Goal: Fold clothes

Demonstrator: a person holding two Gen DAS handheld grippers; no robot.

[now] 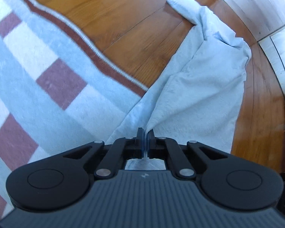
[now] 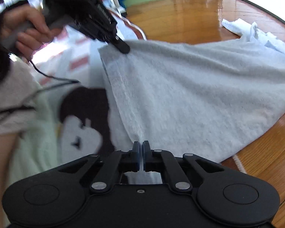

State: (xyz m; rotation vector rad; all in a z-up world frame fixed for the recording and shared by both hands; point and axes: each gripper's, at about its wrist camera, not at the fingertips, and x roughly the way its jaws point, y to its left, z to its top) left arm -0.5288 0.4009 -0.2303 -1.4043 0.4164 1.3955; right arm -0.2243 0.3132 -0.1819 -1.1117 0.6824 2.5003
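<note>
Garment (image 2: pixel 190 87), pale blue, lifted off the wooden floor (image 1: pixel 123 28) beside the checked rug (image 1: pixel 47 76); my left gripper (image 1: pixel 145 133) and right gripper (image 2: pixel 141 148) each clamp its near edge; likely mid-fold; next, carry both corners across together, evenly.

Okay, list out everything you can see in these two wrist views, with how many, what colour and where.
Garment: one, pale blue-white, lifted at one end, far end trailing on the floor.
Rug: one, pale blue and white with reddish-brown squares and border, on the floor at left.
Wooden floor: orange-brown boards, under everything.
White cabinet: far right, exact kind unclear.
Cable: one, black, hanging from the left tool.
Person's top: pale, with a dark and white print.
Hand: one, gripping the left tool's handle.
Left tongs: black, shut on the garment's edge.
Right tongs: black, shut on the garment's edge.
</note>
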